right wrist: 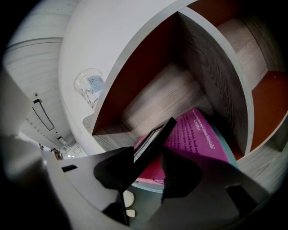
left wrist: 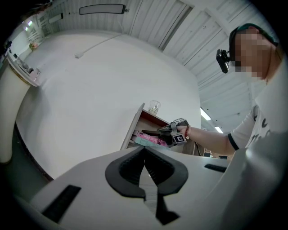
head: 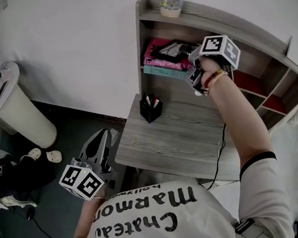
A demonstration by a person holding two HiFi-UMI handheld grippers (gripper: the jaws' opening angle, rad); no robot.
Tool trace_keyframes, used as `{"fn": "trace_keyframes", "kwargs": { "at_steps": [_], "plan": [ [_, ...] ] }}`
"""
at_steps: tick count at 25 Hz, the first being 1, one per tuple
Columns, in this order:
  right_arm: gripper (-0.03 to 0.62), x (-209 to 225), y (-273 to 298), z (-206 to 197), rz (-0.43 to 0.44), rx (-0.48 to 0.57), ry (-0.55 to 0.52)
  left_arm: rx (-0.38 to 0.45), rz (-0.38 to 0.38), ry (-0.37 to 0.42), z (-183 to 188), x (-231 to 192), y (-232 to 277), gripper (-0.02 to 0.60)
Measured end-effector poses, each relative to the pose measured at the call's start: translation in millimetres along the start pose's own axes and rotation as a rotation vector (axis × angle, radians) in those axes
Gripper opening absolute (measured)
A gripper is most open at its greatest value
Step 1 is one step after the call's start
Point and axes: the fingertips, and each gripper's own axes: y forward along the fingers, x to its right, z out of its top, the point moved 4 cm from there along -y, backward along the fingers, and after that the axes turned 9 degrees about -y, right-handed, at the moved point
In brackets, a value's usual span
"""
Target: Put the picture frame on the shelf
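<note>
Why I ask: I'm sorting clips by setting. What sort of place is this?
Probably a study corner: a grey wood-grain desk with a matching shelf hutch, pink and teal books stacked inside, a black pen holder.

Head view steeply down onto shelf (head: 225, 16); right gripper view close inside it; left one low, distant.

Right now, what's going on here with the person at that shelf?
A person is placing a picture frame on the shelf with the right gripper. The frame rests on a stack of books in the upper left compartment. It sits between that gripper's jaws, which stand apart, so the grip looks released. The left gripper hangs low beside the desk, jaws shut and empty.
</note>
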Motion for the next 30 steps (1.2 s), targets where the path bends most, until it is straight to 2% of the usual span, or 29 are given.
{"fn": "trace_keyframes", "kwargs": {
  "at_steps": [3,9,22,30],
  "plan": [
    [0.181,-0.7,0.6,0.8,-0.009,-0.006,0.004,0.003,0.001,0.000,0.1,0.4,-1.8,0.017],
    [0.247,-5.1,3.8,-1.0,-0.014,-0.017,0.005,0.009,0.005,0.001,2.2,0.4,-5.1,0.017],
    [0.247,-4.5,10.2,1.4,-0.048,-0.050,-0.034,0.022,0.019,0.005,5.5,-3.9,-14.3,0.017],
    [0.276,-6.4,16.7,2.6,-0.071,-0.075,-0.074,0.032,0.023,0.006,13.6,-4.5,-16.6,0.017]
  ]
}}
